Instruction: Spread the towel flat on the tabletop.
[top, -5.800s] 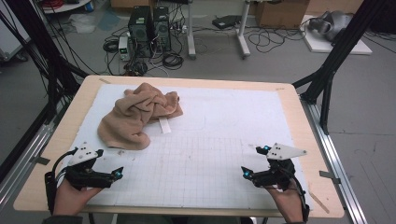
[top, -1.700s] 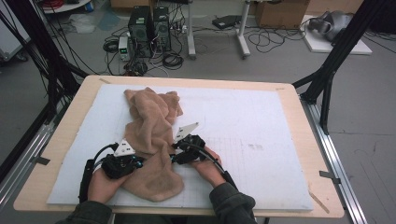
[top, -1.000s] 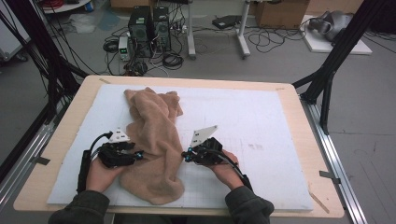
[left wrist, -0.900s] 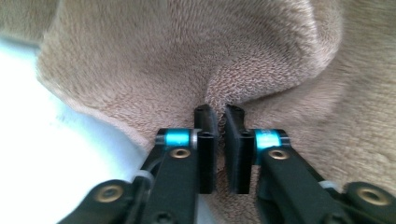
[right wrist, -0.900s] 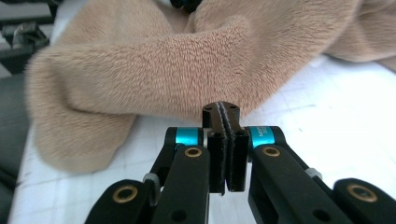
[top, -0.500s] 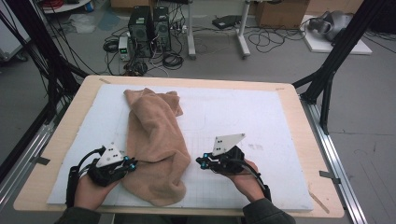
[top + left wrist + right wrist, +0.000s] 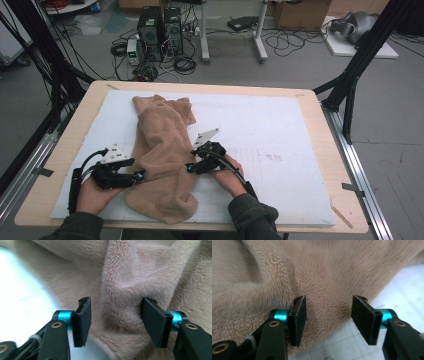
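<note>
Towel [image 7: 162, 150]: tan, fluffy, stretched in a long rumpled strip down the left half of the white mat [image 7: 280, 130], far end bunched near the back edge, near end rounded off by the front edge of the table [image 7: 320, 120].

Left gripper [image 7: 139, 175] at the strip's left edge, right gripper [image 7: 190, 167] at its right edge, facing each other across the cloth about 2 thirds of the way toward the person.

Seen from the left gripper [image 7: 115, 315]: jaws about halfway apart, just been opening, a raised fold of towel [image 7: 130, 270] standing between them. Brushing 1 pad perhaps, not pinched.

Seen from the right gripper [image 7: 328, 312]: also roughly half open, just been opening, straddling the towel [image 7: 287, 270] edge where pile meets mat. Nothing gripped.

Looks like a fresh-grip step in straightening or spreading the cloth (both sides let go, neither yet closed again).

Next move, by judgement: pick 1 layer of edge on each side, push the pads low enough to catch it against the mat, close both firmly, then draw the hands apart to widen the strip. Worth watching for on the left: grabbing the whole ridge and not just the edge, which would only drag the wrinkle along.
</note>
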Action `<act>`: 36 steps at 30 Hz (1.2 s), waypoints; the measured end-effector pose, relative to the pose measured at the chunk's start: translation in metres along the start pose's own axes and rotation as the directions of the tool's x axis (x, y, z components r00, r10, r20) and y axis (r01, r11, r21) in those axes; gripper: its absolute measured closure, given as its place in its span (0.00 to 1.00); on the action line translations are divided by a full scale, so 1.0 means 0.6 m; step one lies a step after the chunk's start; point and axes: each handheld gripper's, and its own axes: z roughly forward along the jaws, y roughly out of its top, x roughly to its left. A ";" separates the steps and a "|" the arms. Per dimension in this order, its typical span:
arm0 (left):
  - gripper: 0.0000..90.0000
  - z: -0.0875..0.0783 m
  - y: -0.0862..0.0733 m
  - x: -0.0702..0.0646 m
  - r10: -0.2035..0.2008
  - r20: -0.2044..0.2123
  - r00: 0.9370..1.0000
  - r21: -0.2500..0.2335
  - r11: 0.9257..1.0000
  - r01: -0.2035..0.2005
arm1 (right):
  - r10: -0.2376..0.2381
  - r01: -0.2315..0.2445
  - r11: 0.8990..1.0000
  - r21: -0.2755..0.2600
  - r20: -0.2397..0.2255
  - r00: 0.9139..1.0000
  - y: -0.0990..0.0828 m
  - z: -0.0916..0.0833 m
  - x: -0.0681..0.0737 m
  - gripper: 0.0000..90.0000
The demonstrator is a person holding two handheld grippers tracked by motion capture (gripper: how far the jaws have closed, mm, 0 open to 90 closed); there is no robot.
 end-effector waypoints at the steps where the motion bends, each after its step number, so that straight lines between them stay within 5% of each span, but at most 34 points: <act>1: 0.54 0.000 0.000 0.000 0.000 0.000 1.000 0.000 1.000 0.000 | 0.011 -0.011 1.000 0.027 0.000 1.000 -0.001 0.008 0.000 0.55; 2: 0.61 0.023 0.001 0.001 0.005 0.031 1.000 0.051 0.999 -0.006 | 0.020 -0.020 1.000 0.018 -0.004 1.000 -0.003 0.011 -0.002 0.60; 4: 0.82 0.027 0.001 0.001 0.011 0.053 0.999 0.036 0.999 -0.012 | 0.005 -0.005 1.000 0.016 -0.026 1.000 -0.003 0.007 -0.003 0.84; 6: 0.91 0.024 0.004 -0.013 0.045 0.034 0.998 0.033 0.998 -0.046 | -0.019 0.020 1.000 0.024 -0.051 0.999 -0.002 0.004 -0.002 0.92; 13: 0.92 -0.006 -0.004 -0.053 0.074 0.049 0.996 -0.031 0.997 -0.073 | -0.054 0.053 0.998 -0.028 -0.050 0.997 -0.028 -0.094 0.027 0.93; 16: 0.92 -0.021 -0.004 -0.101 0.124 0.082 0.989 -0.056 0.991 -0.120 | -0.070 0.069 0.997 -0.044 -0.035 0.997 -0.044 -0.145 0.056 0.93; 19: 0.92 -0.032 -0.007 -0.122 0.140 0.111 0.984 -0.065 0.989 -0.133 | -0.079 0.076 0.995 -0.057 -0.041 0.996 -0.066 -0.186 0.088 0.92; 23: 0.90 -0.056 -0.021 -0.158 0.183 0.145 0.972 -0.061 0.983 -0.176 | -0.092 0.088 0.995 -0.037 -0.095 0.991 -0.092 -0.202 0.129 0.91; 25: 0.77 -0.061 -0.024 -0.159 0.187 0.140 0.972 -0.061 0.982 -0.180 | -0.098 0.096 0.995 -0.024 -0.139 0.985 -0.100 -0.199 0.138 0.76; 27: 0.69 -0.070 -0.025 -0.151 0.178 0.134 0.975 -0.063 0.983 -0.171 | -0.106 0.102 0.994 -0.038 -0.128 0.986 -0.100 -0.200 0.137 0.72; 28: 0.65 -0.074 -0.020 -0.134 0.155 0.102 0.983 -0.068 0.987 -0.149 | -0.095 0.087 0.993 -0.074 -0.101 0.990 -0.095 -0.203 0.123 0.64; 31: 0.63 -0.072 -0.012 -0.115 0.139 0.079 0.987 -0.093 0.987 -0.132 | -0.082 0.075 0.991 -0.107 -0.064 0.995 -0.084 -0.200 0.101 0.62; 32: 0.63 -0.058 -0.001 -0.093 0.125 0.043 0.991 -0.093 0.988 -0.121 | -0.096 0.095 0.992 -0.089 -0.010 0.995 -0.069 -0.184 0.076 0.61; 35: 0.63 -0.036 0.008 -0.074 0.116 0.025 0.993 -0.085 0.990 -0.114 | -0.079 0.081 0.996 -0.041 0.038 0.996 -0.049 -0.144 0.032 0.60; 36: 0.63 -0.008 0.015 -0.054 0.084 0.034 0.996 -0.063 0.995 -0.082 | -0.070 0.072 0.997 -0.037 0.048 0.996 -0.046 -0.130 0.018 0.60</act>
